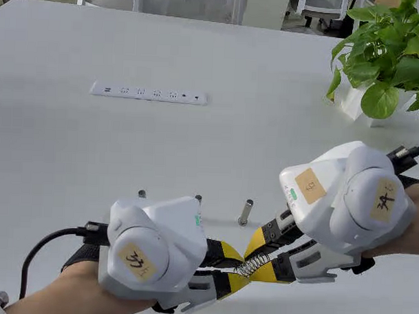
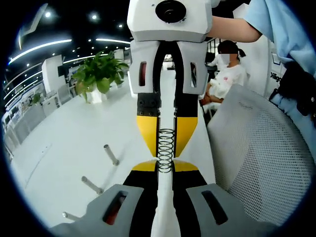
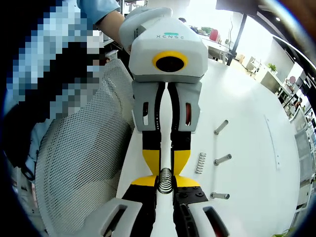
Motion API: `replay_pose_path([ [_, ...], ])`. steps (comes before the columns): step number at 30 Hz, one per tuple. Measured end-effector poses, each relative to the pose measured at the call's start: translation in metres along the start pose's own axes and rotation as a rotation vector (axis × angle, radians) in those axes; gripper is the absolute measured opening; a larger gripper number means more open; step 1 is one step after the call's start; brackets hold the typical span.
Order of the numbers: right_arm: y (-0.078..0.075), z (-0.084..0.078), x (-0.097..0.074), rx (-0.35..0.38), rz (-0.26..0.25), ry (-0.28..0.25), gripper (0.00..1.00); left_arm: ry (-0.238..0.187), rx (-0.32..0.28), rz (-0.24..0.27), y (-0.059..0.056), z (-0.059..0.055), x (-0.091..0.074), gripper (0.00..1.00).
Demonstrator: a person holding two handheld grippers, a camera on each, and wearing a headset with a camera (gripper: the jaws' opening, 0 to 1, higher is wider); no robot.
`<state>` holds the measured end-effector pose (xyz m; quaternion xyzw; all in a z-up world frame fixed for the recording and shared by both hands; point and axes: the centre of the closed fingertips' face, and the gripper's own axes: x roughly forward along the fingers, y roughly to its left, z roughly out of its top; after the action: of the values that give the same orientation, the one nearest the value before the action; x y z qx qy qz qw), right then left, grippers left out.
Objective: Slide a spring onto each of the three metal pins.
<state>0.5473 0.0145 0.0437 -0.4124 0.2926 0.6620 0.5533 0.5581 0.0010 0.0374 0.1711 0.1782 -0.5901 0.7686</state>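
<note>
Fingers (image 2: 145,166) of left gripper (image 1: 236,269) pinched nearly closed on one end of spring (image 1: 250,266); right gripper (image 1: 255,258) clamps other end, low centre of head view, above tabletop (image 1: 196,143). Risk: uneven pull kinks coil, or one release flicks it away. Three pins (image 1: 245,212) bare, just up-frame.

white table (image 1: 199,46), power strip (image 1: 148,93), potted plant (image 1: 388,60) (far right), mesh chair (image 2: 261,148), ceiling lights (image 2: 114,40)

Open-plan office — a broad white table (image 1: 199,46) carries a power strip (image 1: 148,93) at eleven o'clock and a potted plant (image 1: 389,53) at two. A mesh chair (image 2: 261,148) stands by; ceiling strip lights (image 2: 111,40) run overhead.
</note>
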Motion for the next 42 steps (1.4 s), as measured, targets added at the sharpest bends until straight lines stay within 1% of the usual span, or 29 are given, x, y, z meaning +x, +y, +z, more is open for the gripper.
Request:
replay_pose_path([
  [5,-0.001,0.003,0.001,0.001,0.009,-0.002,0.08,-0.010,-0.004,0.001,0.000,0.003,0.000,0.06],
  [8,-0.001,0.001,0.001,-0.005,0.013,0.013,0.08,-0.006,-0.002,0.002,0.000,0.002,0.000,0.06],
  [13,0.001,0.001,0.001,0.010,0.024,0.011,0.07,-0.013,-0.005,-0.003,-0.001,0.002,0.000,0.06],
  [17,0.004,0.001,0.000,0.030,0.047,0.024,0.07,-0.022,-0.011,-0.018,-0.004,0.003,0.001,0.06],
  [20,0.003,0.001,-0.001,0.030,0.048,0.029,0.07,-0.033,-0.018,-0.015,-0.004,0.004,0.001,0.06],
  [25,0.002,0.005,-0.001,0.016,0.048,0.019,0.07,-0.050,-0.029,-0.003,-0.001,0.005,-0.003,0.06],
  [29,0.001,0.009,0.002,-0.019,0.045,0.013,0.07,-0.054,-0.037,0.015,0.000,0.002,-0.006,0.07],
  [36,0.001,0.014,0.006,-0.031,0.059,0.005,0.07,-0.061,-0.056,0.032,0.000,-0.002,-0.013,0.07],
  [42,-0.003,0.021,0.010,-0.030,0.066,0.001,0.07,-0.070,-0.074,0.066,0.004,-0.007,-0.019,0.07],
])
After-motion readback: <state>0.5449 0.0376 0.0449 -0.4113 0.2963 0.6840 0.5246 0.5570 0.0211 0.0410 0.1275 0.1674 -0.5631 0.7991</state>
